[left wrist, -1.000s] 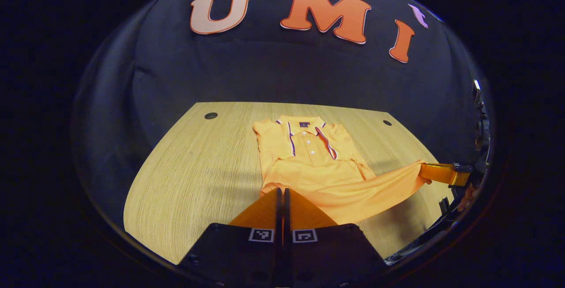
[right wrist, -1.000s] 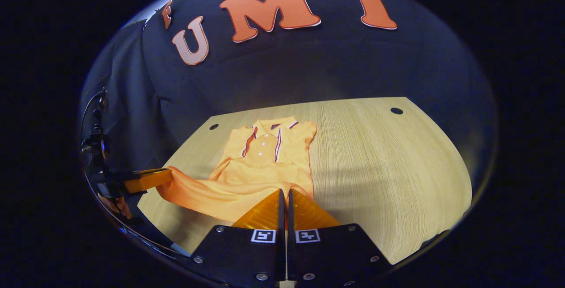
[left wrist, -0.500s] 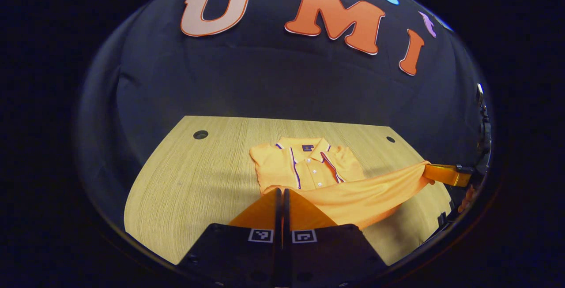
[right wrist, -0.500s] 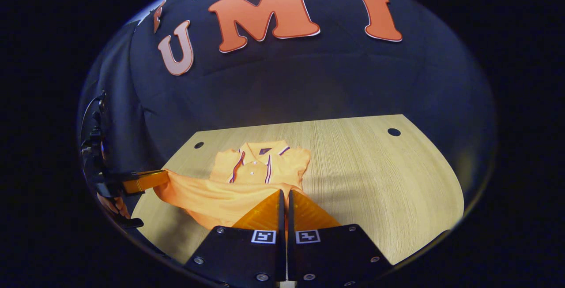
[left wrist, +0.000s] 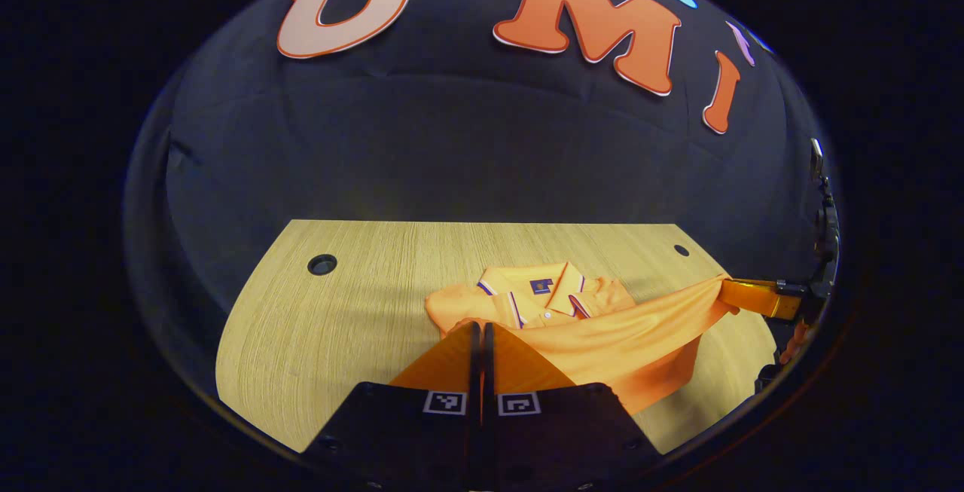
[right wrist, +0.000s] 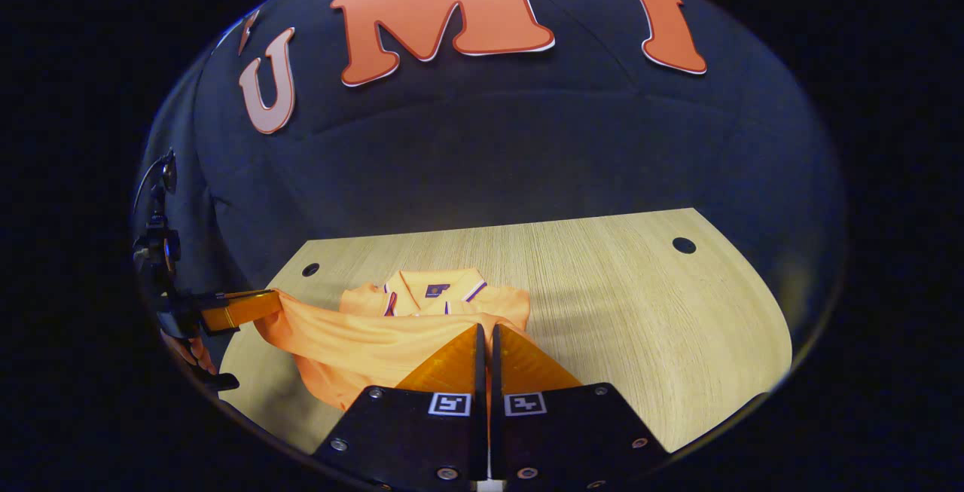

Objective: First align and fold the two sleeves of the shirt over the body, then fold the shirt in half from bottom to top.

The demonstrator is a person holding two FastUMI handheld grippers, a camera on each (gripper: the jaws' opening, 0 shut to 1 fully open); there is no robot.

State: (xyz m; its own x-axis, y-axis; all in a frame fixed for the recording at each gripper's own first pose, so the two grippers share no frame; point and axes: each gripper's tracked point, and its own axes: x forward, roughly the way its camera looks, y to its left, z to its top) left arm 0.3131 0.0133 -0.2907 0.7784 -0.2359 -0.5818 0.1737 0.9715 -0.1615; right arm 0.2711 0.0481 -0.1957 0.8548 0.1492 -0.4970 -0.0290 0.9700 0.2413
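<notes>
Lying on the wooden table (left wrist: pixel 354 311), the orange shirt (left wrist: pixel 602 334) has its collar end flat at about 12 o'clock from the left gripper (left wrist: pixel 480 326), while its bottom hem is lifted off the wood and stretched between both tools. The left gripper's fingers are pressed together on one hem corner. The right gripper (right wrist: pixel 486 328) is clamped likewise on the other corner; in the left gripper view it appears at 3 o'clock.
</notes>
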